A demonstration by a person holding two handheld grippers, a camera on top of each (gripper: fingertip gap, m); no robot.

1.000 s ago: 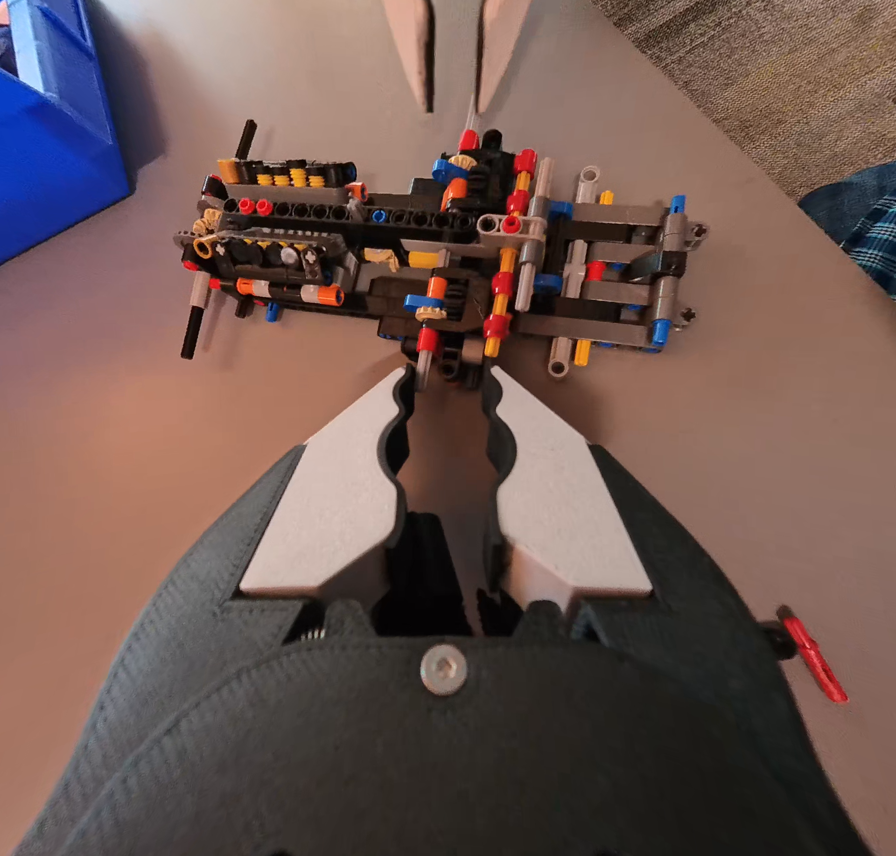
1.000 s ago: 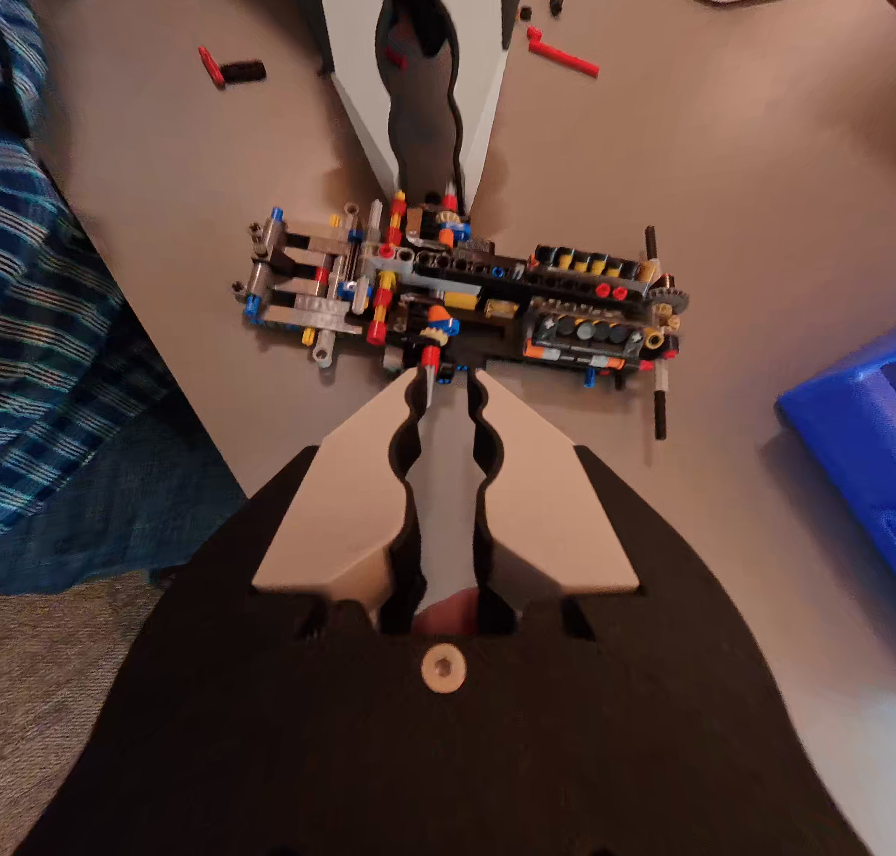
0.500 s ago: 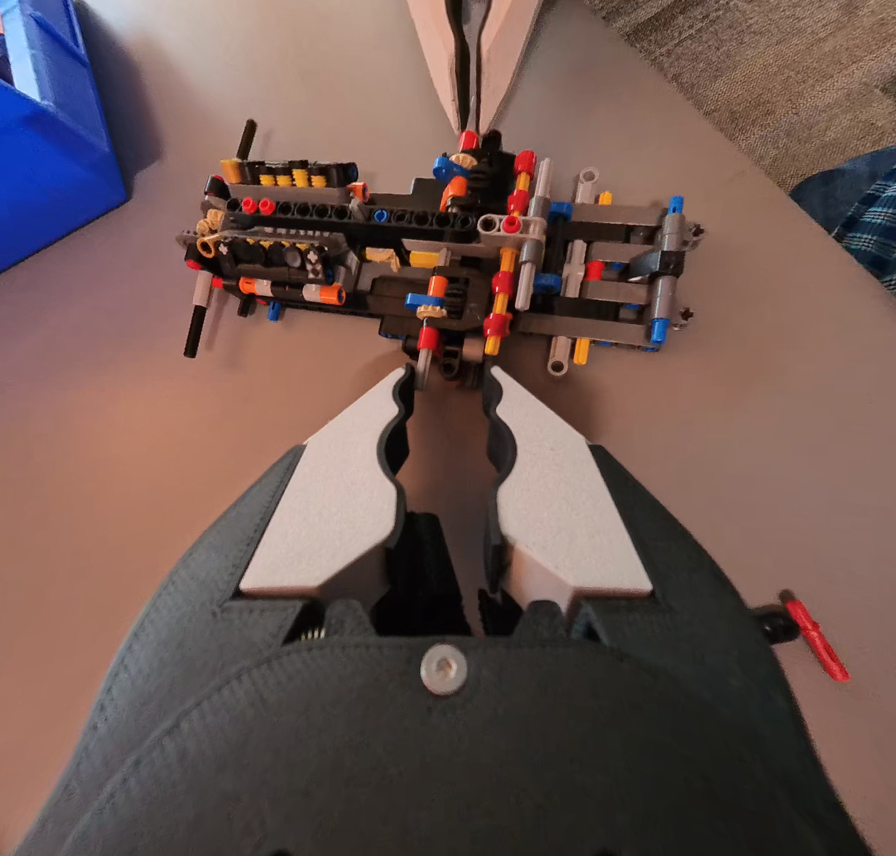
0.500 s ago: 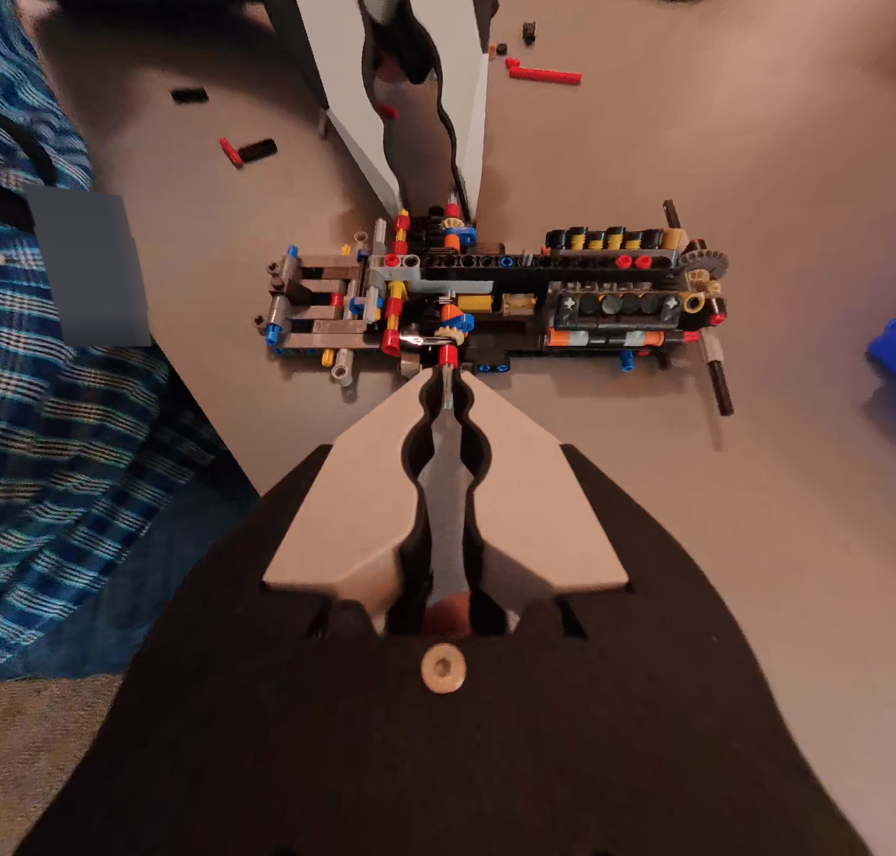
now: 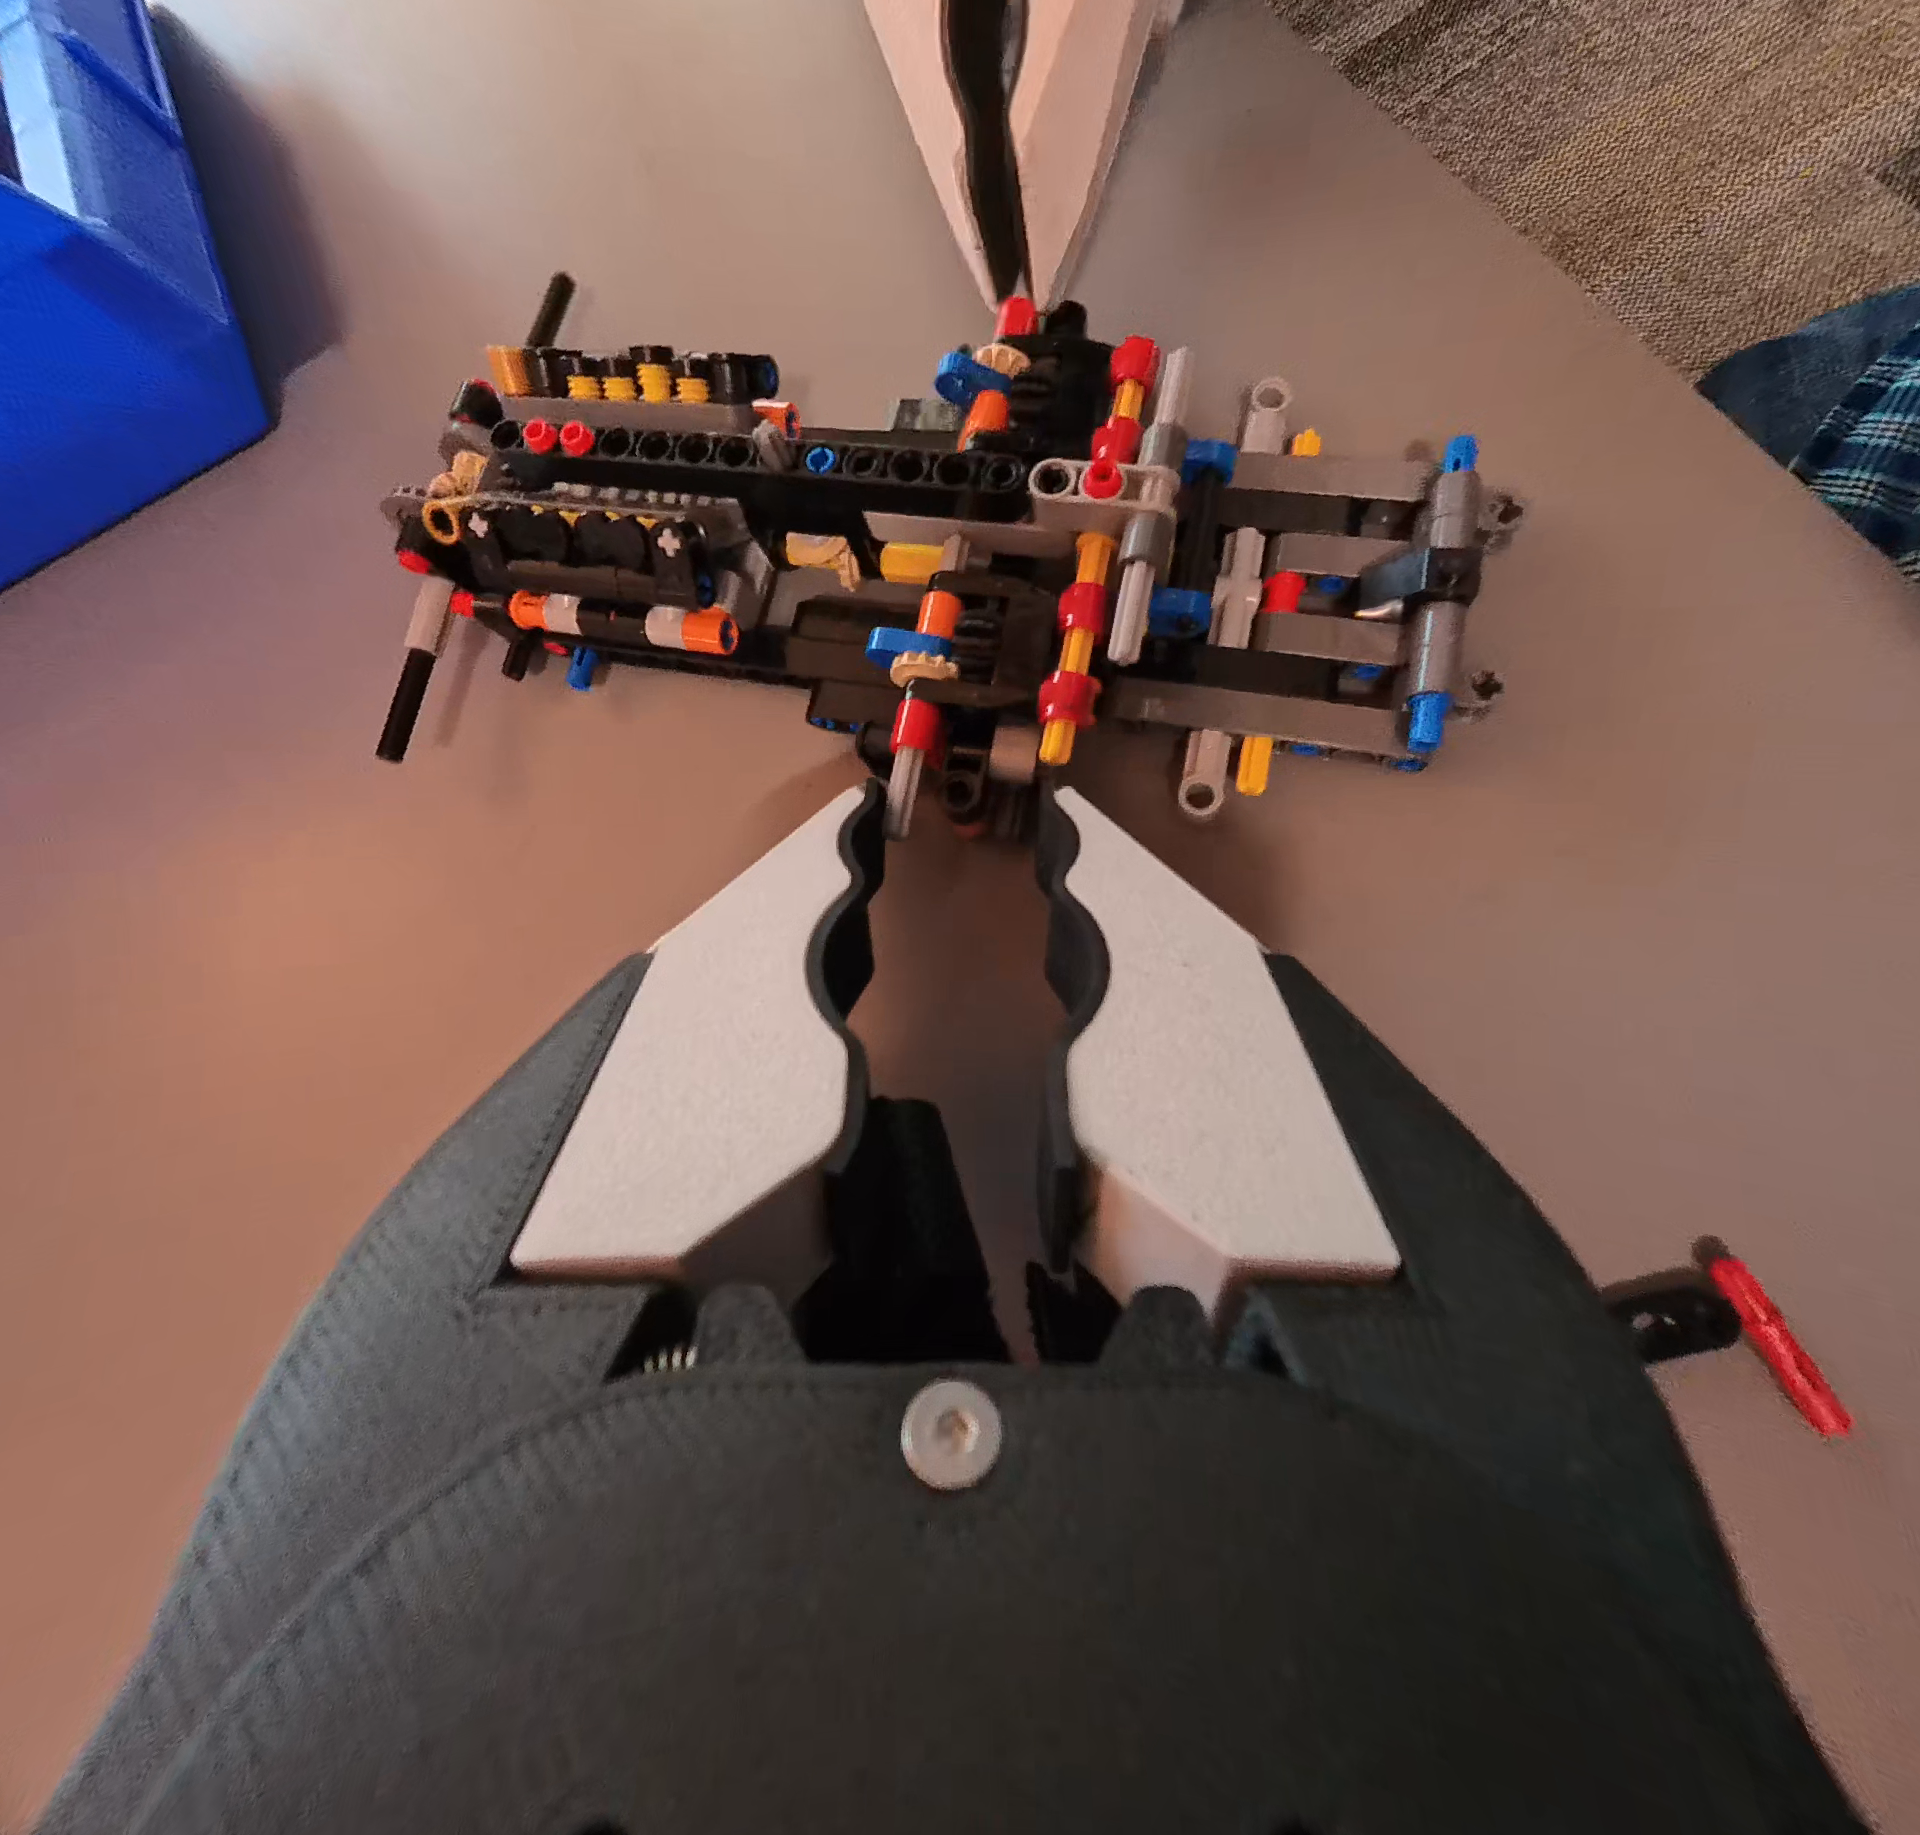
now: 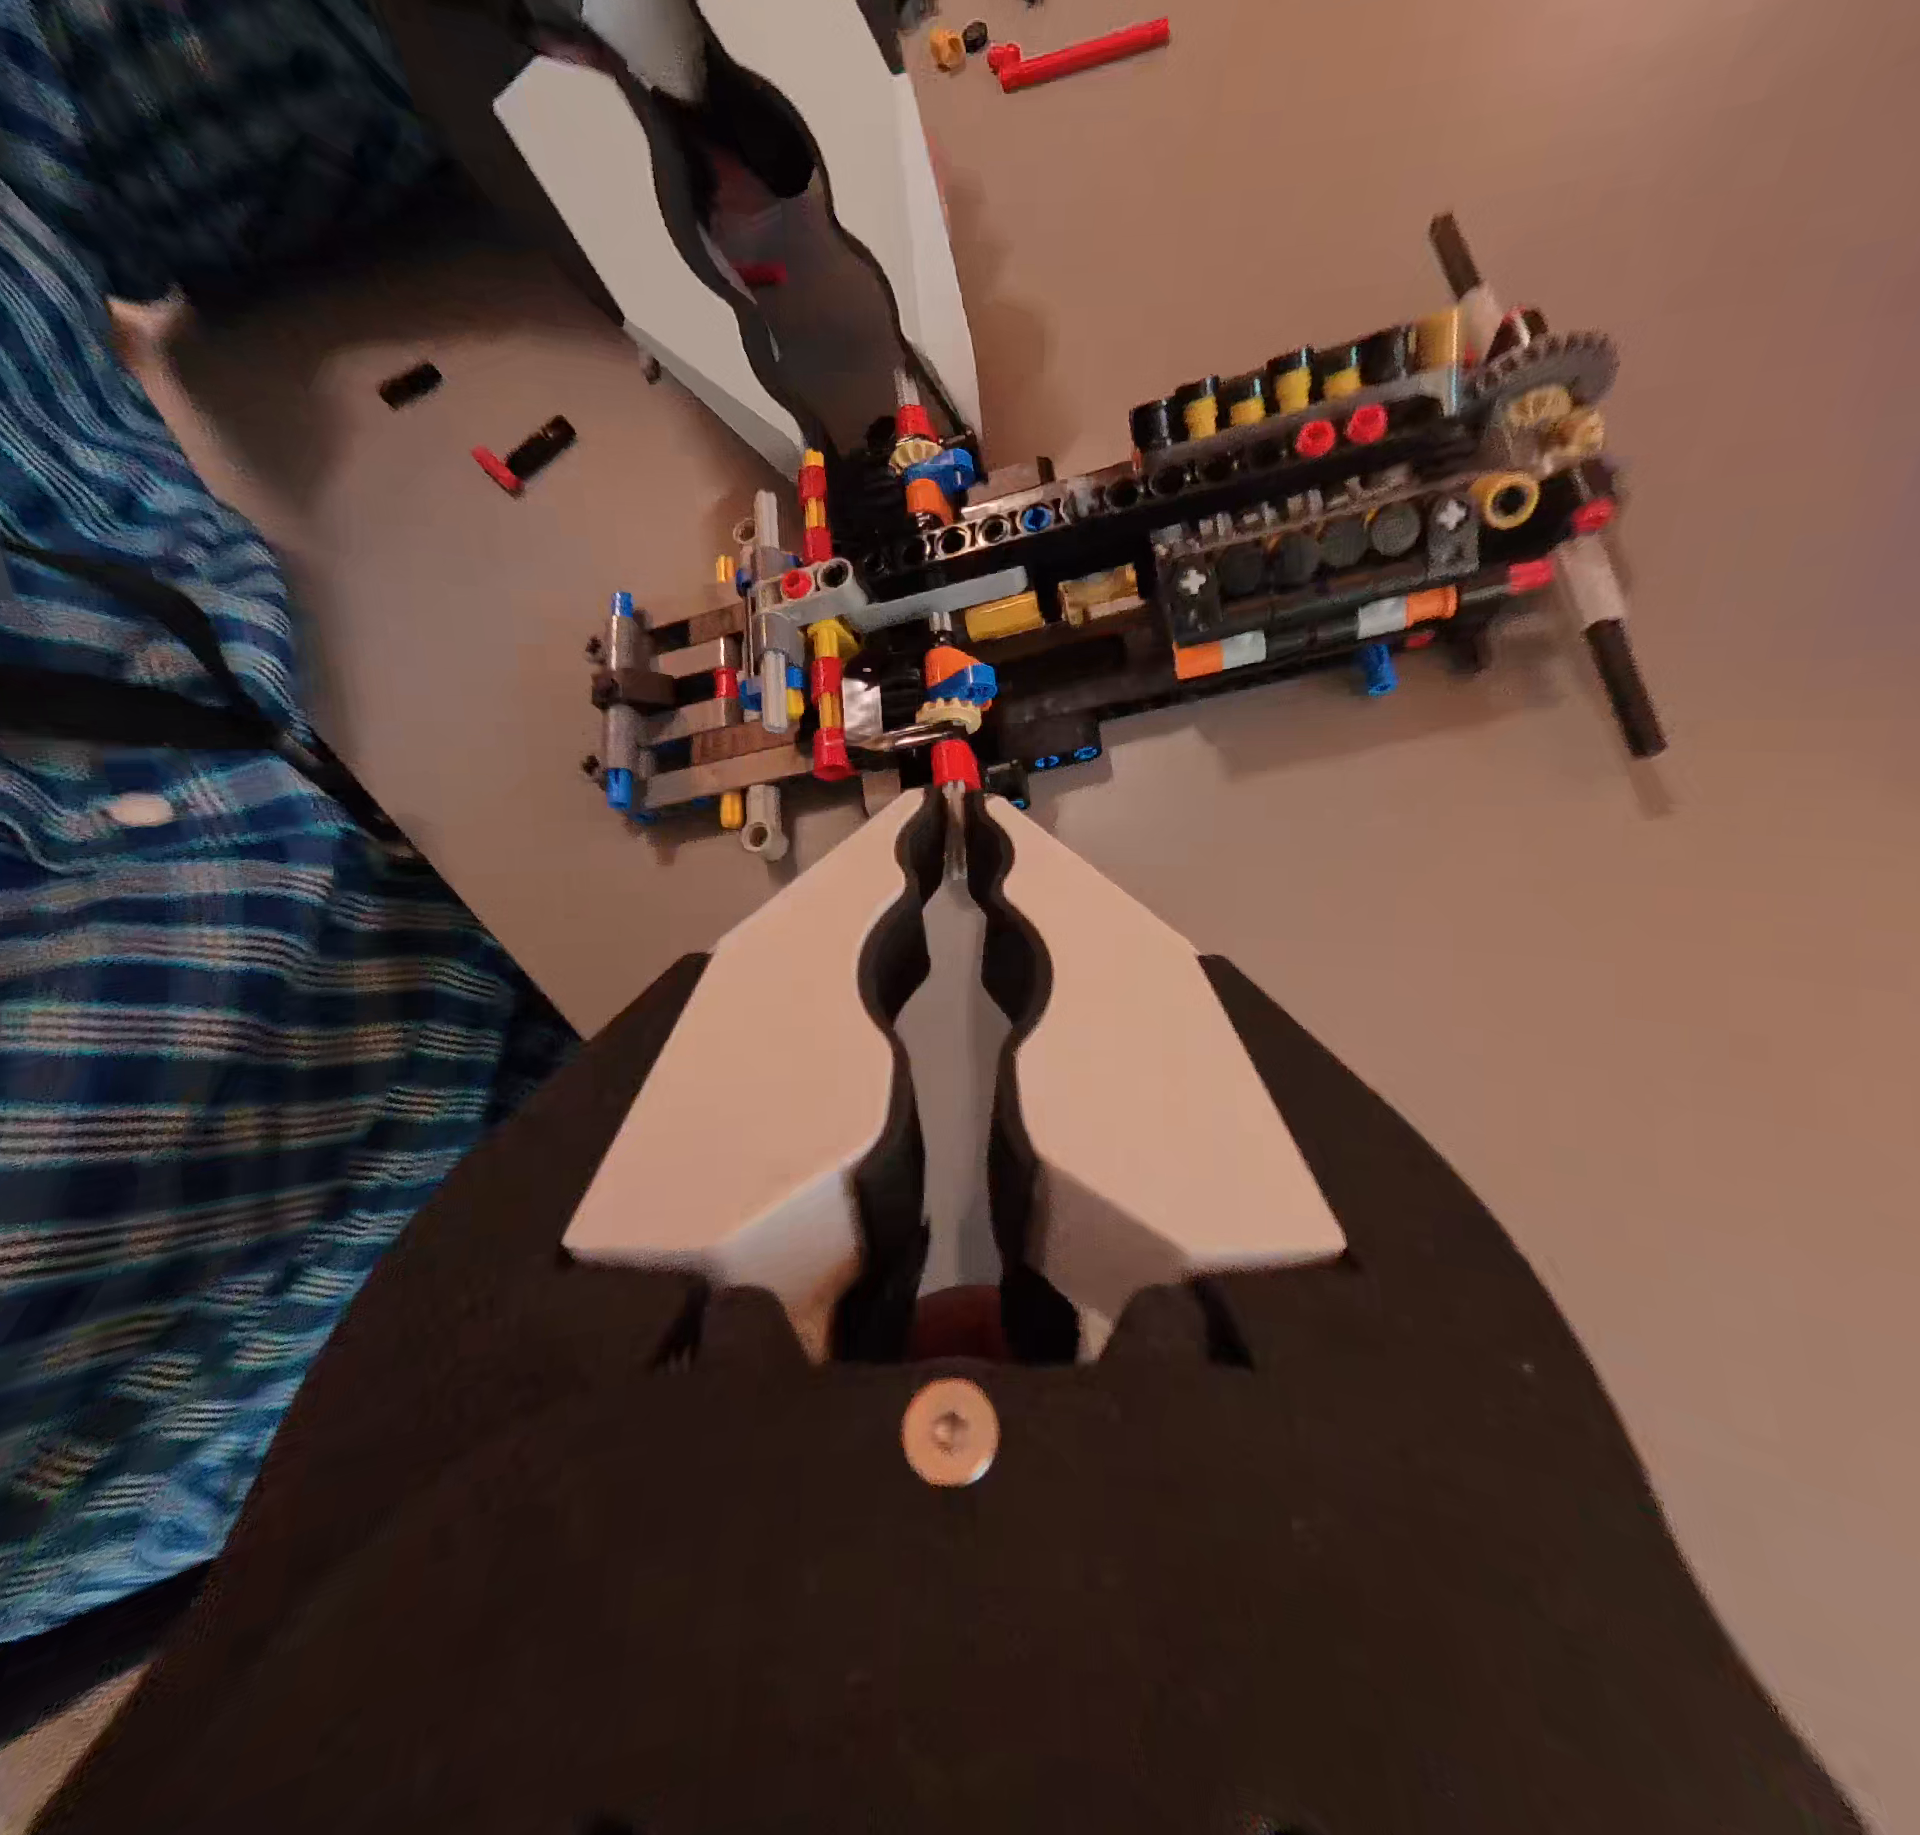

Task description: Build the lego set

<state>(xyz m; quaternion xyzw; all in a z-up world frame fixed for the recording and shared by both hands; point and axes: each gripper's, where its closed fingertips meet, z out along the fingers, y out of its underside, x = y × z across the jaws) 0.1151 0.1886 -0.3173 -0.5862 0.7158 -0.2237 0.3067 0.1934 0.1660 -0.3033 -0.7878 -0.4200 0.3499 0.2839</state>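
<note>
The long lego chassis (image 5: 790, 481) lies flat on the brown table, built of black and grey beams with red, yellow, blue and orange pins. My left gripper (image 5: 956, 811) is open at its near side. Its fingertips straddle a short grey axle (image 5: 902, 788) and a black block. My right gripper (image 6: 951, 817) is shut on the grey axle (image 6: 954, 845) below a red bush (image 6: 953, 765) on the opposite side of the chassis (image 6: 1091, 580). It shows at the top of the left wrist view (image 5: 1013, 284). The left gripper shows far off in the right wrist view (image 6: 899, 414).
A blue bin (image 5: 94, 331) stands at the left. A red pin with a black connector (image 5: 1777, 1354) lies by my left gripper. A red axle (image 6: 1081, 50) and small loose parts (image 6: 530, 450) lie behind it. A person's plaid sleeve (image 6: 156, 850) and the carpet (image 5: 1662, 71) border the table edge.
My right gripper has moved in and closed on the grey axle. The chassis now lies slanted in the right wrist view, and the blue bin has left that view. My left gripper has kept its place and opening.
</note>
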